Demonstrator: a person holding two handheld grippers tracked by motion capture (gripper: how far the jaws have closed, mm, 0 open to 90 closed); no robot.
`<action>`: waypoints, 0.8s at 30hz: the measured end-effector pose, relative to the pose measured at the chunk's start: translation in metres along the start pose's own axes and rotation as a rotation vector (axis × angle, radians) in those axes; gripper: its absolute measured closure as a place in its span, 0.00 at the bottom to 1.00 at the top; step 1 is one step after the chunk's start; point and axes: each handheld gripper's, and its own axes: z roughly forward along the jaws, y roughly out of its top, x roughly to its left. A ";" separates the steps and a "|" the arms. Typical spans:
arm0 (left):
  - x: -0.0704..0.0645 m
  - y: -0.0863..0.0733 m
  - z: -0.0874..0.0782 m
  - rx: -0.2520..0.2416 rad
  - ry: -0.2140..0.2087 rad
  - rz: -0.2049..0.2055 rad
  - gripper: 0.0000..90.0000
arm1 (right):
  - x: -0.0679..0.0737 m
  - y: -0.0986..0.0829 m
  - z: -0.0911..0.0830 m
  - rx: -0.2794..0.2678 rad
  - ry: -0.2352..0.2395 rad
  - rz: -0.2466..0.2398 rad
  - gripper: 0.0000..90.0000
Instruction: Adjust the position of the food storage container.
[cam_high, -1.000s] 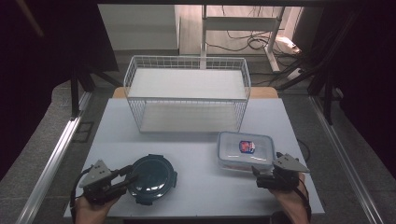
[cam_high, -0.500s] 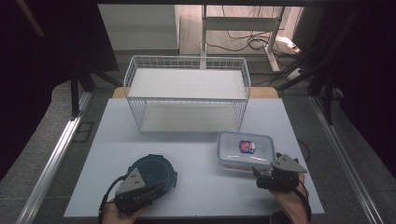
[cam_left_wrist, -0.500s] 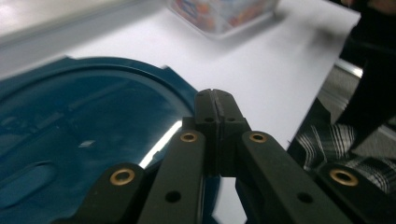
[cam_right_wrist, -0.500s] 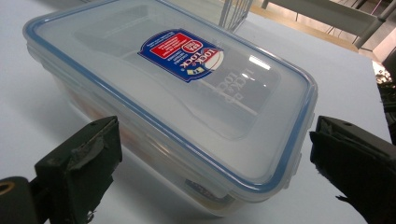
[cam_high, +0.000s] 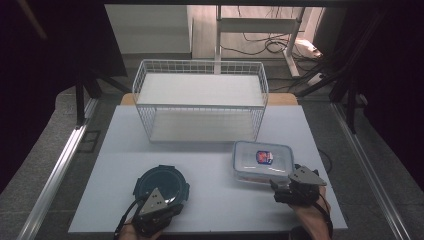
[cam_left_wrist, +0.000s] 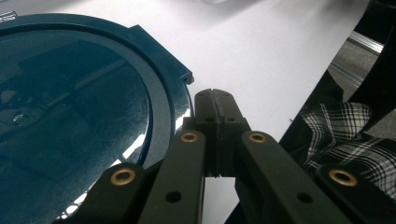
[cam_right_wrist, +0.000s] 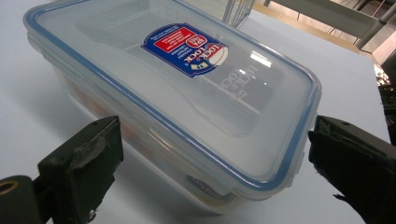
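The left gripper (cam_left_wrist: 212, 100), jaws pressed together on nothing, sits beside the round lid's (cam_left_wrist: 70, 116) rim, while the right gripper (cam_right_wrist: 210, 154) gapes around the clear box's (cam_right_wrist: 177, 93) near corner.

Clear lidded container (cam_right_wrist: 177, 98) between the parted hand-held gripper (cam_right_wrist: 210, 158) jaws

Round dark-blue lidded container (cam_high: 161, 185) flat at table's near left; clear rectangular blue-rimmed box (cam_high: 262, 161), closed, near right.

I see a dark teal round plastic lid (cam_high: 161, 183), a clear rectangular box (cam_right_wrist: 168, 98) rimmed blue with a red-and-blue label, and a white worktop (cam_high: 210, 155).
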 end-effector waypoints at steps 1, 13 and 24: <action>0.002 0.000 0.000 -0.003 -0.007 -0.006 1.00 | 0.000 0.000 0.000 -0.001 -0.001 0.000 0.03; 0.040 0.001 -0.004 -0.024 0.060 -0.050 1.00 | 0.000 0.000 0.000 0.007 -0.003 -0.002 0.04; 0.056 0.017 0.002 -0.042 0.133 -0.093 1.00 | 0.001 0.000 0.002 0.013 -0.013 -0.004 0.06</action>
